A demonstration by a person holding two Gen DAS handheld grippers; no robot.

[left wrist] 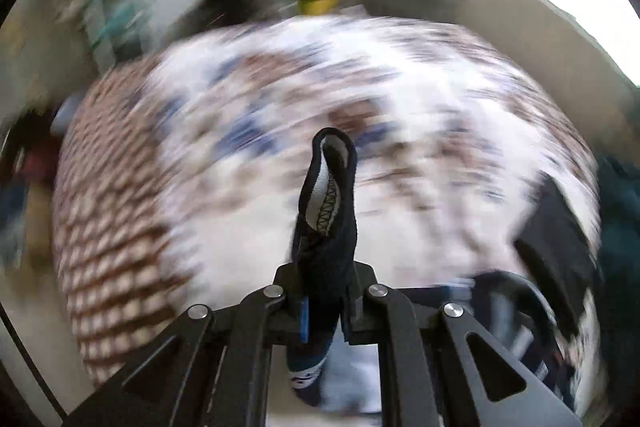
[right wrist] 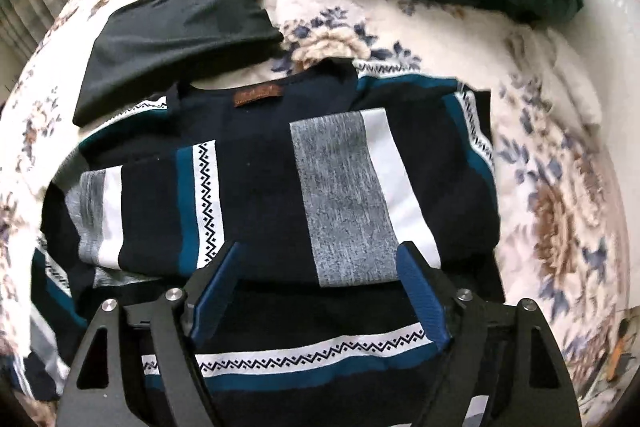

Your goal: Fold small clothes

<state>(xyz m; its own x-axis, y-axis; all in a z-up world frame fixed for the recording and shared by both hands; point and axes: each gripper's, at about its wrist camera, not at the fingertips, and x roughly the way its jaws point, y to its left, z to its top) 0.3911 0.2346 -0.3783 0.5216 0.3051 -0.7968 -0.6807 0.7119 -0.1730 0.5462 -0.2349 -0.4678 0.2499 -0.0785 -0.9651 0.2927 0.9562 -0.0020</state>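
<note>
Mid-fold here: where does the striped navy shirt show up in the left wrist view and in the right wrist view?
Left wrist: a fold of the striped shirt stands at centre, pinched in the shut left tool; more of it blurs at lower right.
Right wrist: the shirt lies flat across the middle, under the open right tool.
Shared landmark: the flowered bedspread beneath it.

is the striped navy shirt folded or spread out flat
Partly folded. In the right wrist view the striped navy shirt lies on the floral bedspread with stripe bands overlapping at crossed angles, layers doubled over.
</note>
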